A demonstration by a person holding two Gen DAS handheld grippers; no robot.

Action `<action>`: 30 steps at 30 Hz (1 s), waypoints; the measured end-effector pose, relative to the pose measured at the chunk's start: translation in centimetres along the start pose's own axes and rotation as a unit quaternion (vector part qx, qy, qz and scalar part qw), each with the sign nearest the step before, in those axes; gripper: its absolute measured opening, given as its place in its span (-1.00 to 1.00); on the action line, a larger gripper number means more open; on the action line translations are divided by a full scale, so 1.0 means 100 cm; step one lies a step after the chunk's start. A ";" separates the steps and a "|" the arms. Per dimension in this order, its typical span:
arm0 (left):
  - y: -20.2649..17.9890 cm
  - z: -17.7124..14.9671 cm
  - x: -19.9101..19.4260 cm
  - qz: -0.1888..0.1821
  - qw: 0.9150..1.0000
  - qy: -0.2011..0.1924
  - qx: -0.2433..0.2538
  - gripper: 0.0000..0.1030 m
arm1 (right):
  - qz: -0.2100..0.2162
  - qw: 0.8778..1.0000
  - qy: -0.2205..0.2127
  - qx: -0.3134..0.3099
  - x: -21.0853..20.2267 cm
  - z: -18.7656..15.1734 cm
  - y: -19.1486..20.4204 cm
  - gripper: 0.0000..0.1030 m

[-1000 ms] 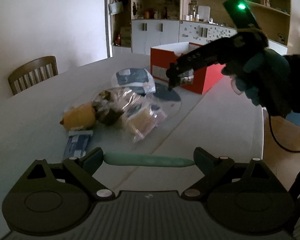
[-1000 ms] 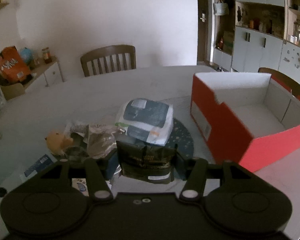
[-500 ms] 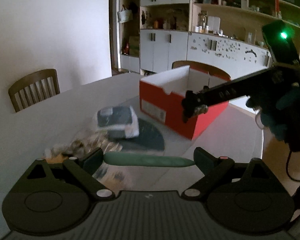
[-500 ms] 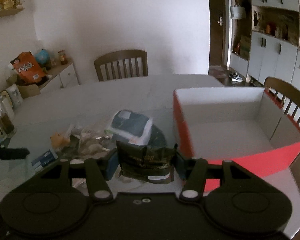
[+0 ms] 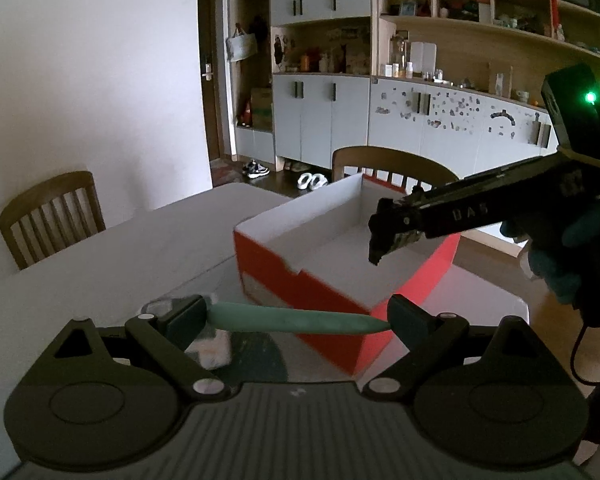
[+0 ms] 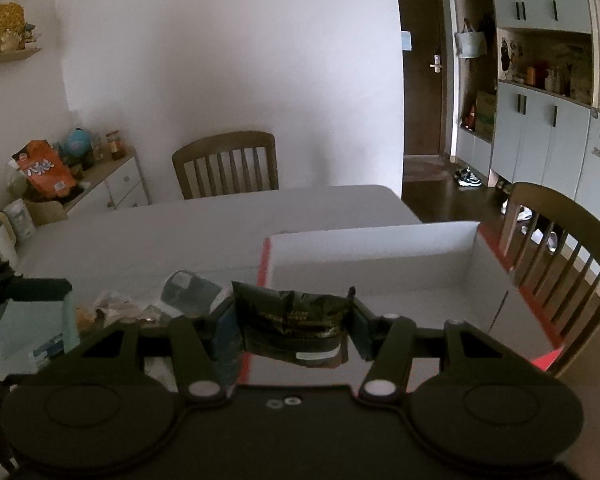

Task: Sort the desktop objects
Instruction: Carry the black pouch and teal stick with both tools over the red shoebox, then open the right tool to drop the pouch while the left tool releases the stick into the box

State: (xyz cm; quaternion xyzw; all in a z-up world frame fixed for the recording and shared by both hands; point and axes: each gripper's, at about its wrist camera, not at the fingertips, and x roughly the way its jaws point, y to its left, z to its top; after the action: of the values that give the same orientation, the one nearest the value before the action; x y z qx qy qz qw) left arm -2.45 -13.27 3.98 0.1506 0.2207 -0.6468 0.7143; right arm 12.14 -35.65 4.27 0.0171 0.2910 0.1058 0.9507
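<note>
I am in a dim dining room with pale cabinets and open shelves along the far wall, wooden chairs drawn up round a big grey desk (image 6: 204,236). On that desk stands the largest thing I deal with, an open box (image 5: 320,248), red outside and white inside, its floor bare as far as I can see. To its left, in my right wrist view, the unsorted heap (image 6: 140,304) of wrappers and a grey-blue packet lies near the box wall. My right gripper (image 6: 296,322) is clamped on a dark crumpled sachet (image 6: 292,320), fingers set at a middling width with the pads pressing its two sides; it hangs just over the near left corner of the box, with the white floor ahead and to the right. My left gripper (image 5: 298,318) holds a slim teal pen-like stick (image 5: 296,319) crosswise, its long axis running from one finger to the other, so the fingers stand wide, pinching it end to end. The box lies ahead and a little right of it, its near red wall just past the stick. I judge the right hand the nearer: it is over the rim, while the left is short of it and needs to carry forward before letting go.
</note>
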 end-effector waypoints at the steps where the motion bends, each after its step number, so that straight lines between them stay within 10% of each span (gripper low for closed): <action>1: -0.002 0.004 0.005 -0.001 1.000 0.000 -0.002 0.89 | 0.000 1.000 0.000 -0.001 0.000 0.001 -0.004 0.10; 30: -0.034 0.075 0.181 -0.059 0.993 0.088 0.060 0.89 | -0.006 0.995 0.064 -0.072 0.062 0.000 -0.097 0.11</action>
State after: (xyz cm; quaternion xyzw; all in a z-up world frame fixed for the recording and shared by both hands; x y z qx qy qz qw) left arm -3.69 -32.91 1.41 0.2360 0.2523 -0.6843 0.6421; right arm 18.97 -43.86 -0.08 -0.0598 0.3431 0.1211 0.9296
